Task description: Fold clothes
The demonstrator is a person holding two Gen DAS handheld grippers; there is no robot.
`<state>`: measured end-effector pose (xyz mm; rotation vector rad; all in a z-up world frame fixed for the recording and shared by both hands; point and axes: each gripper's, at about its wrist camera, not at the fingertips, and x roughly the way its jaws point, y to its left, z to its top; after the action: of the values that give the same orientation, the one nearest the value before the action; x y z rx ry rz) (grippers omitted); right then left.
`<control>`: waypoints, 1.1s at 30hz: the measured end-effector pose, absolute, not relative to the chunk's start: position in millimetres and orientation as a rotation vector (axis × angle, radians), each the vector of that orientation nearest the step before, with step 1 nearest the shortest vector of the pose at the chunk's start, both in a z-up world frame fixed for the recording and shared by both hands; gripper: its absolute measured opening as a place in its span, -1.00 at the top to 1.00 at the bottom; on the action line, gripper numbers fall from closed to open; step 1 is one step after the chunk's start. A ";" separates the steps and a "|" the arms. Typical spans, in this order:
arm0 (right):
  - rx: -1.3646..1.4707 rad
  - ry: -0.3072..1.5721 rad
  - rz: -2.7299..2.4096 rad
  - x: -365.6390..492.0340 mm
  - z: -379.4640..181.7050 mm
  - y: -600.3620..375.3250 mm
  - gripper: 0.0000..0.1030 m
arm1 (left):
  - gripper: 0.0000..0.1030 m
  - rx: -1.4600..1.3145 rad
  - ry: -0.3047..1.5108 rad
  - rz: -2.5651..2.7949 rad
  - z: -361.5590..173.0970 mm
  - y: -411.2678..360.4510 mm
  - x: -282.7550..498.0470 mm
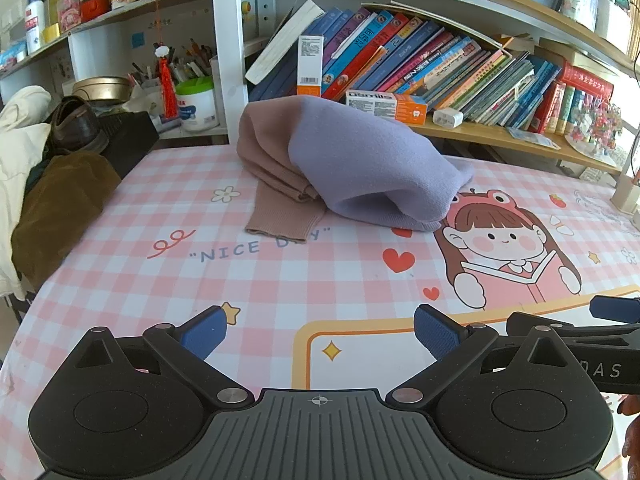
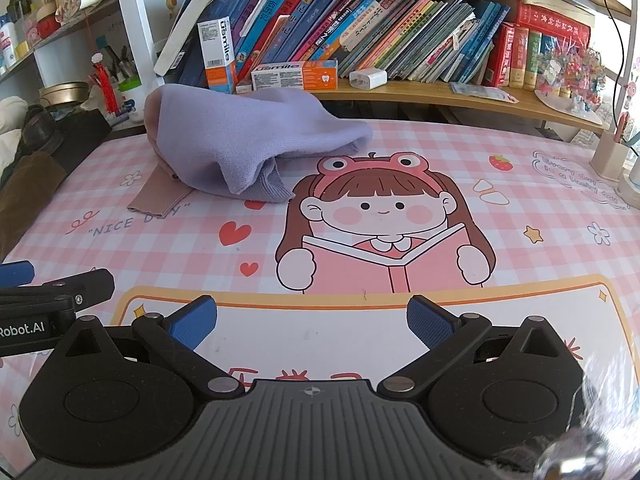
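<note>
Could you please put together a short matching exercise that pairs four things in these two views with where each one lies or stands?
Things:
1. lilac knitted garment
2. dusty-pink ribbed knit garment
3. white square charger plug
4. upright white and orange toothpaste box

Places:
A. partly under another garment, its cuff over the "NICE DAY" lettering
B. standing against the leaning books
C. heaped on top of another garment on the pink checked tablecloth
D. lying on the wooden shelf in front of the books

Pairs: 1-C, 2-A, 3-D, 4-B
</note>
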<state>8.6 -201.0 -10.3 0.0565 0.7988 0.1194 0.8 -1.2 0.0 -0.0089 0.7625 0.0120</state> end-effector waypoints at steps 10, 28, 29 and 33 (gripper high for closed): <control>0.062 0.802 0.118 9.0 -11.0 -202.2 -0.99 | -0.97 -0.008 0.769 0.012 -1.1 -2.3 2.0; 0.077 0.814 0.112 13.5 -14.5 -205.3 -0.99 | -0.97 -0.031 0.800 -0.006 -6.3 -1.0 7.3; 0.079 0.814 0.111 13.7 -14.7 -206.0 -0.99 | -0.97 -0.033 0.805 -0.008 -7.0 -0.9 8.0; 0.091 0.813 0.106 14.7 -15.5 -208.8 -0.99 | -0.97 -0.030 0.807 -0.010 -7.3 -2.5 9.2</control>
<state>14.7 -208.8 -15.5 0.0909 0.8135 0.1062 9.2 -2.5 -7.3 -0.0303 0.8066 -0.0100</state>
